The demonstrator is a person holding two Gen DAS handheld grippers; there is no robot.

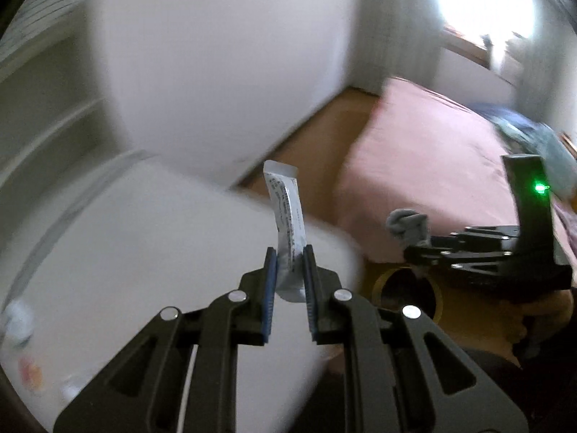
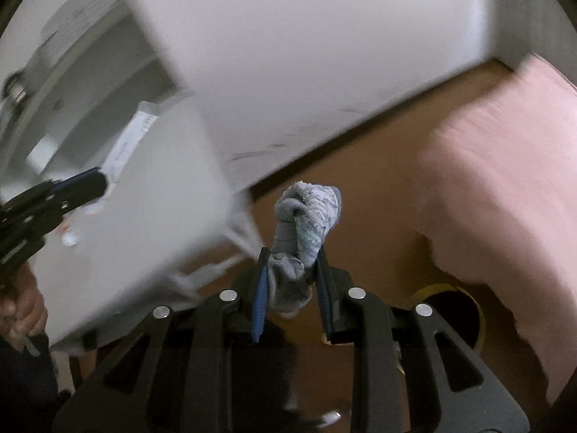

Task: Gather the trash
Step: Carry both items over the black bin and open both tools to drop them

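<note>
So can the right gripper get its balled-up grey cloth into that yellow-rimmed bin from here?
Probably yes. The right gripper, shut on the grey cloth, has the yellow-rimmed bin close below to its right, and nothing covers the opening.

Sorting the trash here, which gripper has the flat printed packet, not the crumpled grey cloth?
The left gripper: it pinches a flat silver packet standing upright. The right gripper grips the bunched grey cloth.
</note>
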